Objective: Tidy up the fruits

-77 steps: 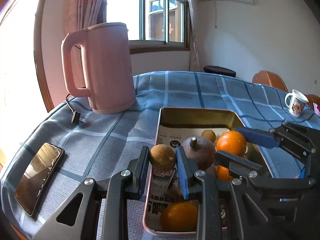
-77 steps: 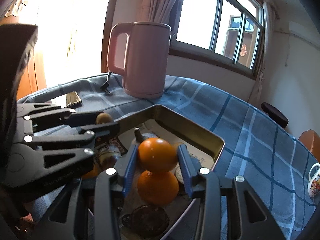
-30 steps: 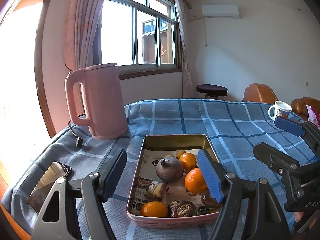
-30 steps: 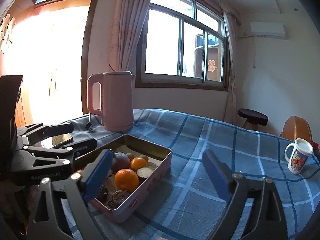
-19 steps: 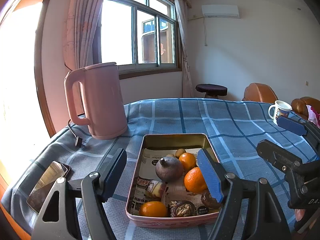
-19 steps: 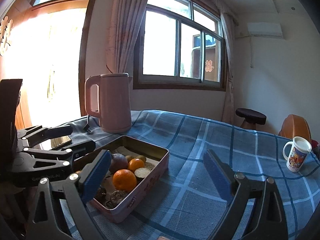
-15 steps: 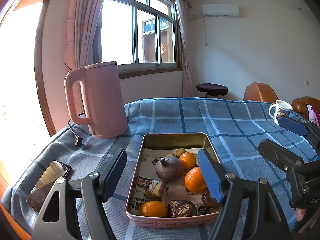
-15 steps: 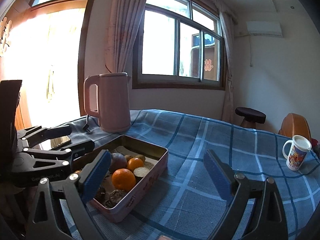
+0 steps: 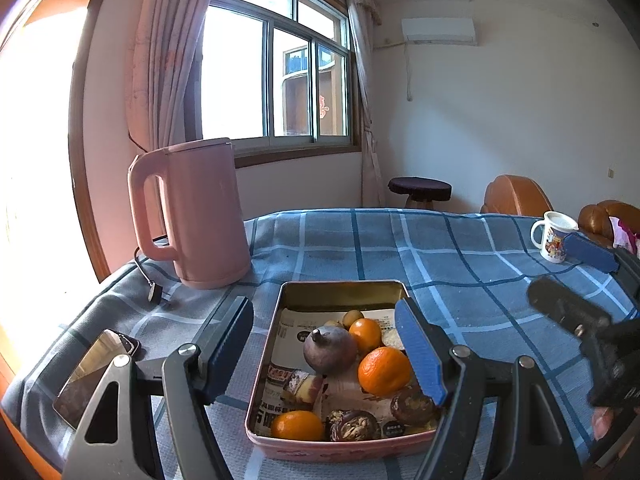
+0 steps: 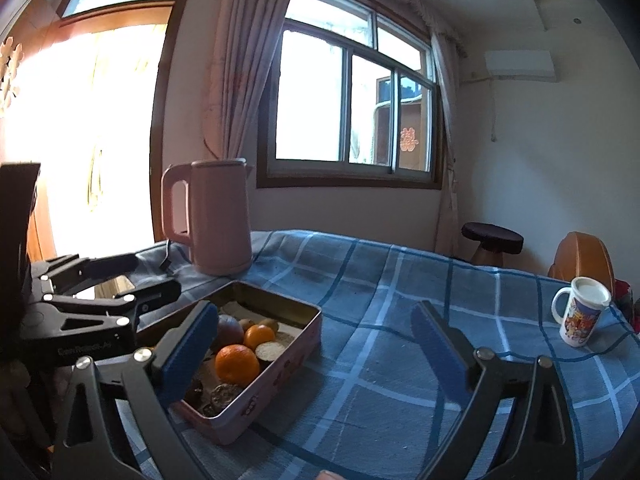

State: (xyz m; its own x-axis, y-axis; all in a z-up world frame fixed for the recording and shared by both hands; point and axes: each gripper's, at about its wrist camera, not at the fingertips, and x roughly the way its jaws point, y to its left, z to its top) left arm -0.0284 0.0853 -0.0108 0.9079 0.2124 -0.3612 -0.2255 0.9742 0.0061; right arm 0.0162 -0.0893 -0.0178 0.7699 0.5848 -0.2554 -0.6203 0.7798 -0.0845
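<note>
On the blue checked tablecloth [image 9: 460, 264] sits the pink tin tray [image 9: 340, 446], lined with printed paper and holding all the fruit I can see. From my left wrist view: a dark purple round fruit [image 9: 329, 350] with a stub stem near the tray's middle, an orange [image 9: 384, 370] just right of it, a smaller orange [image 9: 366, 334] behind, another orange [image 9: 297, 425] at the near left corner, and two dark wrinkled fruits [image 9: 354, 425] along the near wall. My left gripper [image 9: 326, 354] hangs short of the tray, jaws wide apart, nothing between the pads. My right gripper [image 10: 316, 344] likewise stands spread wide and empty, over bare cloth to the right of the tray; from the left view its dark fingers show at the right edge. Pink kettle [image 9: 192, 212] stands behind the tray to the left, cord trailing. Phone [image 9: 96, 376] lies flat near the left table edge. White printed mug [image 10: 580, 312] stands well apart at far right.
</note>
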